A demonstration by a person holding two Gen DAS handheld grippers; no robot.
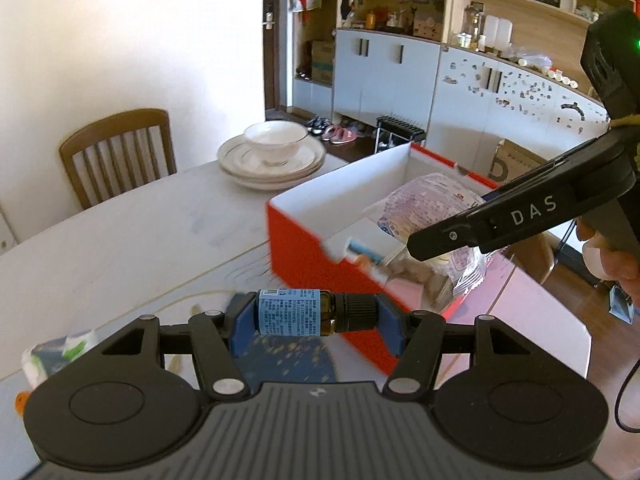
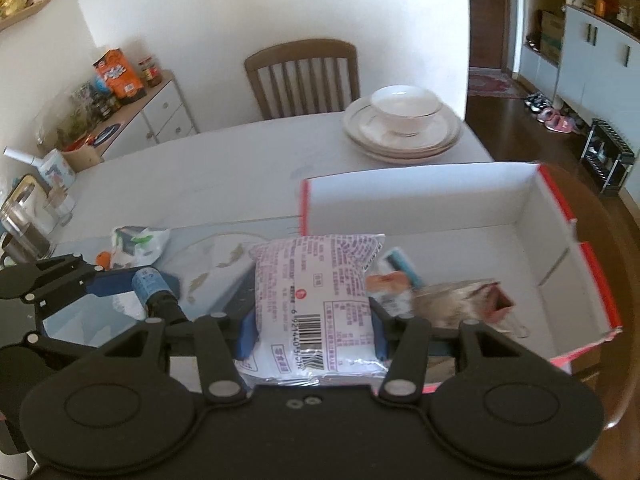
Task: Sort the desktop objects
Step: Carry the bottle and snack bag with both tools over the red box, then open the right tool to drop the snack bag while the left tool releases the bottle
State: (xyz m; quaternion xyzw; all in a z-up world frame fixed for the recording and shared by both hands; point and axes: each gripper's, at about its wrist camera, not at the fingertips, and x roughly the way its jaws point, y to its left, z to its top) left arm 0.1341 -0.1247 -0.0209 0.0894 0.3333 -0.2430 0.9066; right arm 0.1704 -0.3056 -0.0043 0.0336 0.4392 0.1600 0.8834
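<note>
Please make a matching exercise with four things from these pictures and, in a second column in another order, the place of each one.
Things:
1. small brown bottle
2. snack packet
3. white bowl
4. blue-handled item

Places:
A. on the stacked plates
B. lying in the red box
C. between the left gripper's pads
D. between the right gripper's pads

Pairs: 1-C, 2-D, 3-A, 4-B

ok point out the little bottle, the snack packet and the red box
little bottle (image 1: 289,311), left wrist view, on its blue label
snack packet (image 2: 316,292), right wrist view, on its printed back
red box (image 1: 298,240), left wrist view, on its red outer wall
</note>
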